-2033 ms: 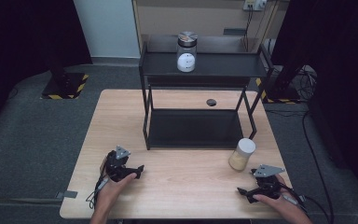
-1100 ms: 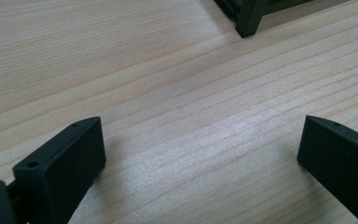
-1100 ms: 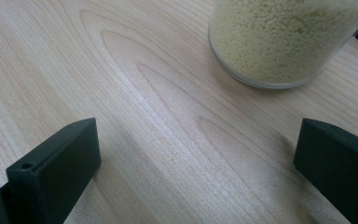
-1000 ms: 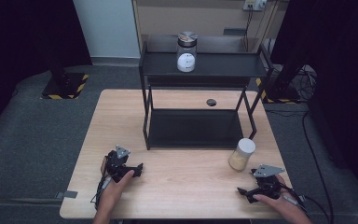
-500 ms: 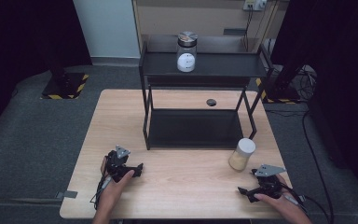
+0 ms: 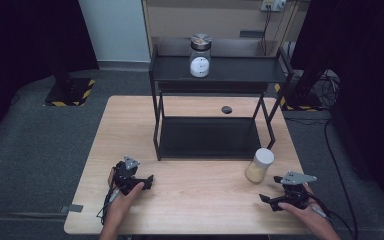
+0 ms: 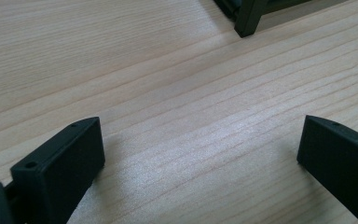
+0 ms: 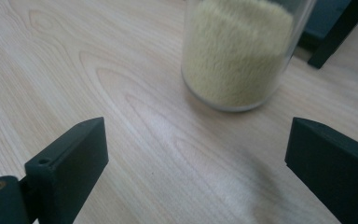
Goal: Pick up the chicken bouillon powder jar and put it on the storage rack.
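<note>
A clear jar of yellow grains [image 6: 259,165] with a white lid stands on the wooden table [image 6: 200,200] by the front right leg of a black two-tier shelf [image 6: 215,75]. In the right gripper view the jar of grains [image 8: 235,51] sits just beyond the wide-apart jaws. My right gripper [image 6: 272,200] rests open on the table at the front right, a little short of the jar. My left gripper [image 6: 149,181] lies open at the front left, jaws spread over bare wood [image 7: 200,140]. A second glass jar [image 6: 200,55] with a metal lid stands on the shelf's top tier.
A small dark round hole [image 6: 226,109] sits in the table behind the shelf. The shelf's lower tier [image 6: 210,137] is a bare black panel. One shelf leg [image 7: 249,18] shows at the top of the left gripper view. Cables trail off both grippers toward the table's front edge.
</note>
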`<state>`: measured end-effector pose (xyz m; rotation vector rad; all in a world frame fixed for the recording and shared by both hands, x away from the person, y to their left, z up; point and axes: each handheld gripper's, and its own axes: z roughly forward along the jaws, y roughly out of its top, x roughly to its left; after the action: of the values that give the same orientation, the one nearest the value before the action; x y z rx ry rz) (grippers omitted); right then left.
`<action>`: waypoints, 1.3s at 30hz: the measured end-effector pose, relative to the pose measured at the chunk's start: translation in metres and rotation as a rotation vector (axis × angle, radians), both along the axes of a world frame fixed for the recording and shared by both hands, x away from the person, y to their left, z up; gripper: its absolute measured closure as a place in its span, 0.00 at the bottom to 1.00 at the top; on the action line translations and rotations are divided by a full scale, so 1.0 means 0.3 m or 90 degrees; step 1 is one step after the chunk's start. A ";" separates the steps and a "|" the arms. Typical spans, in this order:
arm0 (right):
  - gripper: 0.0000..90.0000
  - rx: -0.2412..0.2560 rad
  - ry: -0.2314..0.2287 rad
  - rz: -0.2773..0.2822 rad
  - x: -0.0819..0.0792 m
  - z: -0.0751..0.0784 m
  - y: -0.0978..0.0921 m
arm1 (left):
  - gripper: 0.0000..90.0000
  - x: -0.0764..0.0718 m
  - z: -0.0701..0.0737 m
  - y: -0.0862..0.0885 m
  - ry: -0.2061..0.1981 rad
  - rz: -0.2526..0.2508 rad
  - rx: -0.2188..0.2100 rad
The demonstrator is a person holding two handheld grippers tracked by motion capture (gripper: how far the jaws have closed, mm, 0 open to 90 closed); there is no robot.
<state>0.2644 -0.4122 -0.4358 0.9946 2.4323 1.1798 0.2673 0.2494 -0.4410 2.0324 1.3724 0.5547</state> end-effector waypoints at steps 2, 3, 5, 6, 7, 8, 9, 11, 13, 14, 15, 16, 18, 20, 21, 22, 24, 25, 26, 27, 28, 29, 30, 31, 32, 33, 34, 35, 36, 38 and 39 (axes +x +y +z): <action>0.09 0.007 -0.008 0.000 0.005 0.009 -0.004 | 0.00 0.000 0.000 0.000 0.000 0.000 0.000; 0.10 0.012 -0.007 -0.002 0.008 0.017 -0.006 | 0.00 0.000 0.000 0.000 0.000 0.000 0.000; 0.12 0.023 -0.007 -0.003 0.020 0.029 -0.010 | 0.00 0.000 0.000 0.000 0.000 0.000 0.000; 0.12 0.025 -0.008 -0.005 0.025 0.034 -0.009 | 0.00 0.000 0.000 0.000 0.000 0.000 0.000; 0.14 0.025 -0.012 -0.005 0.028 0.038 -0.008 | 0.00 0.000 0.000 0.000 0.000 0.000 0.000; 0.14 0.026 -0.013 -0.006 0.029 0.042 -0.006 | 0.00 0.000 0.000 0.000 0.000 0.001 0.000; 0.15 0.026 -0.016 -0.006 0.033 0.045 -0.005 | 0.00 -0.001 0.000 -0.001 0.000 0.001 0.000; 0.17 0.028 -0.023 -0.008 0.040 0.053 -0.001 | 0.00 -0.001 0.000 -0.001 0.000 0.001 0.000; 0.20 0.036 -0.029 -0.014 0.046 0.055 0.000 | 0.00 -0.001 0.000 -0.001 0.000 0.001 0.000; 0.21 0.041 -0.031 -0.018 0.049 0.057 0.001 | 0.00 0.000 0.000 0.000 0.000 0.000 0.000; 0.21 0.045 -0.034 -0.020 0.052 0.057 0.002 | 0.00 -0.001 0.000 0.000 0.000 0.001 0.000; 0.22 0.049 -0.036 -0.022 0.056 0.057 0.003 | 0.00 -0.001 0.000 0.000 0.000 0.001 0.000; 0.23 0.057 -0.042 -0.031 0.060 0.058 0.010 | 0.00 -0.001 0.000 0.000 0.000 0.001 0.000; 0.25 0.067 -0.046 -0.040 0.066 0.055 0.015 | 0.00 -0.001 0.000 -0.001 0.000 0.001 0.000; 0.26 0.076 -0.044 -0.046 0.070 0.052 0.015 | 0.00 -0.001 0.000 -0.001 0.000 0.000 0.000; 0.27 0.080 -0.042 -0.049 0.073 0.051 0.015 | 0.00 -0.001 0.000 -0.001 0.000 0.000 0.000; 0.28 0.085 -0.046 -0.049 0.080 0.046 0.020 | 0.00 -0.001 0.002 -0.002 0.002 0.001 0.000; 0.29 0.089 -0.048 -0.050 0.084 0.045 0.023 | 0.00 -0.001 0.002 -0.002 0.002 0.001 0.000; 0.29 0.093 -0.048 -0.051 0.086 0.043 0.025 | 0.00 -0.001 0.002 -0.002 0.002 0.001 0.000; 0.29 0.096 -0.051 -0.054 0.088 0.041 0.029 | 0.00 -0.001 0.002 -0.002 0.002 0.001 0.000; 0.29 0.103 -0.054 -0.057 0.088 0.038 0.031 | 0.00 -0.002 0.002 -0.003 0.002 0.001 0.000; 0.29 0.111 -0.057 -0.061 0.088 0.033 0.032 | 0.00 -0.002 0.002 -0.003 0.002 0.001 0.000; 0.30 0.117 -0.060 -0.062 0.088 0.030 0.034 | 0.00 -0.002 0.002 -0.003 0.002 0.001 0.000; 0.30 0.122 -0.067 -0.066 0.086 0.027 0.039 | 0.00 -0.002 0.002 -0.003 0.002 0.001 0.000; 0.32 0.125 -0.069 -0.068 0.086 0.025 0.043 | 0.00 -0.002 0.002 -0.003 0.002 0.001 0.000; 0.33 0.125 -0.073 -0.068 0.085 0.024 0.048 | 0.00 -0.002 0.002 -0.003 0.002 0.001 0.000; 0.34 0.123 -0.075 -0.070 0.084 0.025 0.054 | 0.00 -0.002 0.002 -0.003 0.002 0.001 0.000; 0.35 0.122 -0.077 -0.073 0.083 0.025 0.059 | 0.00 -0.002 0.002 -0.003 0.002 0.001 0.000; 0.36 0.123 -0.080 -0.075 0.082 0.023 0.061 | 0.00 -0.002 0.002 -0.002 0.002 0.001 0.000; 0.37 0.120 -0.088 -0.077 0.078 0.021 0.066 | 0.00 -0.002 0.002 -0.002 0.002 0.001 0.000; 0.38 0.117 -0.091 -0.075 0.076 0.021 0.066 | 0.00 -0.002 0.002 -0.002 0.002 0.001 0.000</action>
<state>0.2873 -0.3922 -0.4293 1.0495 2.1560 1.4004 0.2668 0.2486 -0.4404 2.0327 1.3754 0.5529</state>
